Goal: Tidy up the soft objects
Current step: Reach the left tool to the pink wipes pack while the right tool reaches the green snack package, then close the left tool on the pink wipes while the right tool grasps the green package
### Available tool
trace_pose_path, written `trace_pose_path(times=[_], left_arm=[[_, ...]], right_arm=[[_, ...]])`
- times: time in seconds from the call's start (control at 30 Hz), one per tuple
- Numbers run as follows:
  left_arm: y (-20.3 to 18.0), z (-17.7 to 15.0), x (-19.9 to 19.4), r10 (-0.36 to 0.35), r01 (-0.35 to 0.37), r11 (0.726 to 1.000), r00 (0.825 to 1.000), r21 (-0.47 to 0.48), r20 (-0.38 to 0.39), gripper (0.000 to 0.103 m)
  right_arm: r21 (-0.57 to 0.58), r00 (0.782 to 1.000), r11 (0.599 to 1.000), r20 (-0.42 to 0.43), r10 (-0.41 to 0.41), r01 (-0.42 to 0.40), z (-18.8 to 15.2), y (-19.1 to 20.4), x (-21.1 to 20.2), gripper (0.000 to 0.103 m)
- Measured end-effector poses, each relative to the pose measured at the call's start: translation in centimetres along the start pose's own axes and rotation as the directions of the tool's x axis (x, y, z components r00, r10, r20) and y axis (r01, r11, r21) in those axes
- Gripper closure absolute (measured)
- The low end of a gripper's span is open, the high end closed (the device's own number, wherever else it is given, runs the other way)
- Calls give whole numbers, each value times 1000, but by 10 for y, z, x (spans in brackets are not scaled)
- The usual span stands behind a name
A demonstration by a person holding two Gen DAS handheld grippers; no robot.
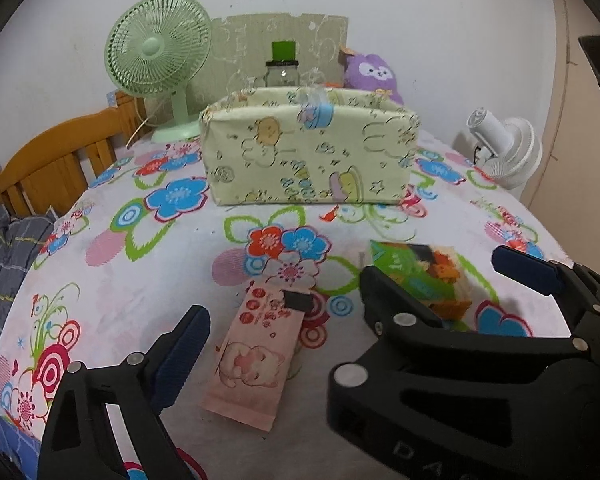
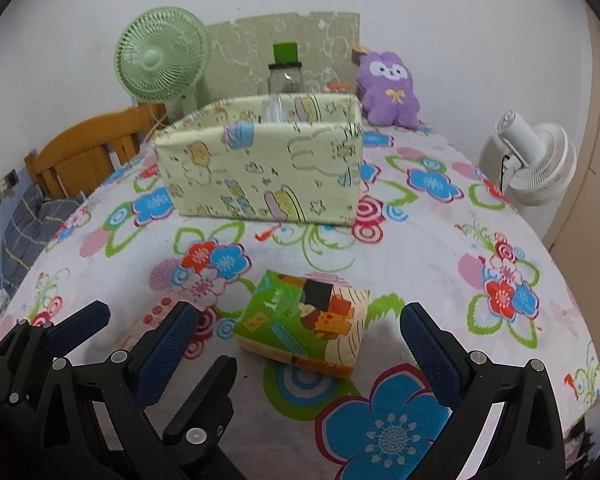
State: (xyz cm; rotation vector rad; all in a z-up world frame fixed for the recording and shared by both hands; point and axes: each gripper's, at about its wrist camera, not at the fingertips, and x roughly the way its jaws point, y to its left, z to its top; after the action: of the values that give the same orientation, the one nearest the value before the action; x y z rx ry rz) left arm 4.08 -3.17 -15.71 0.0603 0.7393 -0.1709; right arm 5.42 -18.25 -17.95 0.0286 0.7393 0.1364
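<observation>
Step in hand, as I judge it: approach and pick-up. Nothing is gripped yet, and two soft packs lie loose on the counter ahead of my tools.

Left tool [image 1: 284, 312]: fingers spread wide apart, holding nothing. The pink tissue pack [image 1: 256, 356] lies flat directly between them, its long side running away from me, and I see no contact with either finger.

Right tool [image 2: 300, 328]: fingers likewise apart and empty. The green tissue pack [image 2: 304, 324] sits just ahead of the fingertips and between them, turned at an angle to the finger line. In this view the left tool shows at the lower left, close beside my right one.

Next move, in my judgement: advance each tool until the pads flank its pack, close gently because the packs will compress, then lift and carry forward. The right tool may need a slight twist to square up with the angled pack.

Further ahead stands the open fabric box [image 2: 260, 168], pale yellow with cartoon prints, the likely destination. Whether it holds anything I cannot tell.

Surface: a counter covered by a flowered cloth [image 2: 440, 240].

Beyond the box: a jar with a green lid [image 2: 285, 72], a purple plush toy [image 2: 388, 88], and a green desk fan [image 1: 160, 52] at far left. A white fan [image 2: 536, 160] stands far right, a wooden headboard [image 1: 60, 156] far left, against a plain white wall.
</observation>
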Motion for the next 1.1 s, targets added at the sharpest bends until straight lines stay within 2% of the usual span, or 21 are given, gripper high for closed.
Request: trace_pose_path(times=[0.1, 0.3, 0.67, 0.87, 1.1], left_arm=[[5, -1, 8, 11, -12, 1000, 999, -22, -34, 18], [13, -3, 22, 15, -18, 999, 997, -42, -77, 26], [17, 1, 26, 23, -28, 998, 996, -56, -86, 44], [20, 1, 24, 34, -40, 997, 996, -64, -88, 59], [19, 1, 23, 37, -42, 997, 995, -64, -89, 62]], right_arm=[[-2, 1000, 1000, -28, -15, 15, -2, 1, 8, 1], [4, 997, 1000, -78, -13, 14, -3, 3, 24, 1], [31, 993, 999, -109, 45, -42, 2, 9, 38, 0], [28, 991, 997, -111, 70, -68, 3, 15, 37, 2], [22, 990, 997, -113, 83, -81, 2, 17, 35, 10]])
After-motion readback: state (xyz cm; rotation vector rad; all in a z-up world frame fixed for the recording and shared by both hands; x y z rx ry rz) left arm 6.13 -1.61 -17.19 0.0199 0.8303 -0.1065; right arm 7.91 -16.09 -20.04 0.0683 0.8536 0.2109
